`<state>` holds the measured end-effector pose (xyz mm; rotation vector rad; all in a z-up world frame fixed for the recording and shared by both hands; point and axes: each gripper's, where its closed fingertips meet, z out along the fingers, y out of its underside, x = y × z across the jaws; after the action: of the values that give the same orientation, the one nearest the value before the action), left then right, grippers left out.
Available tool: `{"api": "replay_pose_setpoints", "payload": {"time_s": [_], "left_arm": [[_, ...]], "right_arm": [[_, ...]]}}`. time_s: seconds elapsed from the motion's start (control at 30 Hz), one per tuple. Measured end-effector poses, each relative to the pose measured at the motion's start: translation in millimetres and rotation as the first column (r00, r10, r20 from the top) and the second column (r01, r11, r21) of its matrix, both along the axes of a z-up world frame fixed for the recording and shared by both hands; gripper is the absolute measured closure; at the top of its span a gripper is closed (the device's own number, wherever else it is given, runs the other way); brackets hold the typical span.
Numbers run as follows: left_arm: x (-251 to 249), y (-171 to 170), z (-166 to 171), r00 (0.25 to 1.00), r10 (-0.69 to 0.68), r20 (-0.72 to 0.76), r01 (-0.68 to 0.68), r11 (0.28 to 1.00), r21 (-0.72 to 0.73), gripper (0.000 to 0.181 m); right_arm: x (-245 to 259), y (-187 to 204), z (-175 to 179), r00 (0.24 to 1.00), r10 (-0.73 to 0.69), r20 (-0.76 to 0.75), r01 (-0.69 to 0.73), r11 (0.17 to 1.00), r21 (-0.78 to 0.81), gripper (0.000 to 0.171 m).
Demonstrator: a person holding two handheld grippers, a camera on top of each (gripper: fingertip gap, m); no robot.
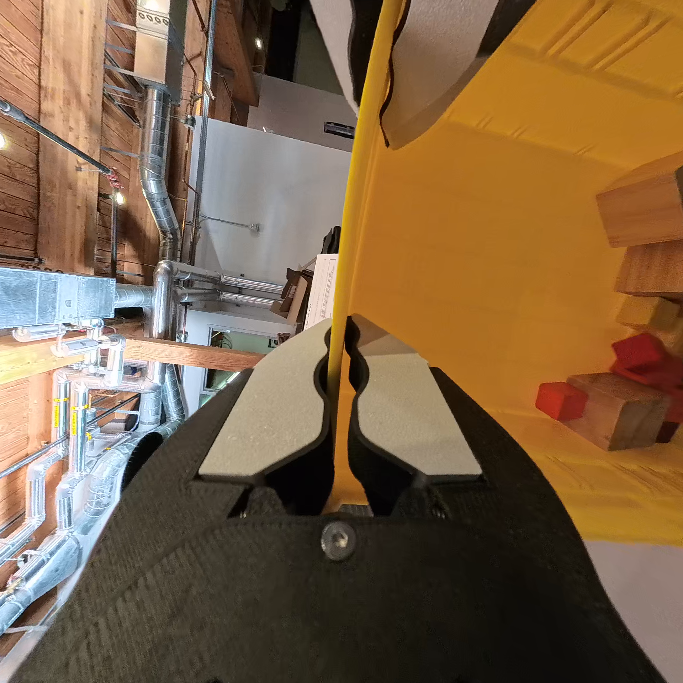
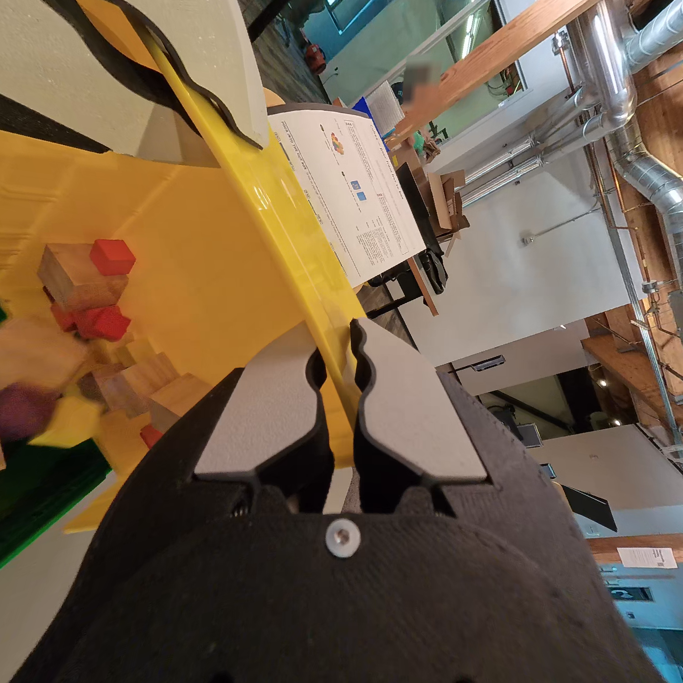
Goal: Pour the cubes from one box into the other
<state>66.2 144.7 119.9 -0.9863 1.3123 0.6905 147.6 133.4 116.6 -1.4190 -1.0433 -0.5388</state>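
Note:
Both grippers hold a yellow box (image 1: 462,258) tipped on its side. My left gripper (image 1: 338,332) is shut on the box's wall edge. My right gripper (image 2: 338,340) is shut on the same wall (image 2: 229,236) farther along; it also shows at the top of the left wrist view (image 1: 384,111), and the left gripper shows at the top left of the right wrist view (image 2: 207,92). Several wooden cubes (image 1: 643,210) and red cubes (image 1: 560,401) lie piled inside. In the right wrist view blurred cubes (image 2: 70,417) tumble toward a green box (image 2: 44,491) at the lower left.
A printed white sheet (image 2: 354,199) stands behind the yellow box. Beyond are desks with cardboard boxes (image 2: 447,207), white walls, metal ducts (image 1: 159,184) and wooden beams. A white tabletop (image 2: 37,598) shows under the green box.

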Motion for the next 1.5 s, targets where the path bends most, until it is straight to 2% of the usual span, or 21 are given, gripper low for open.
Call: {"api": "replay_pose_setpoints", "payload": {"time_s": [0.7,1.5], "left_arm": [[0.8,-7.3,0.2,1.0,-0.011,0.006,0.011,0.999,0.044,0.18],[-5.1,-31.7,18.5,1.0,0.001,0.023,-0.003,0.994,0.114,0.18]], "right_arm": [[-0.5,-8.4,0.0,1.0,0.0,0.007,0.0,0.999,0.05,0.165],[-8.1,-28.8,17.7,0.999,0.039,-0.034,-0.034,0.989,0.141,0.163]]}}
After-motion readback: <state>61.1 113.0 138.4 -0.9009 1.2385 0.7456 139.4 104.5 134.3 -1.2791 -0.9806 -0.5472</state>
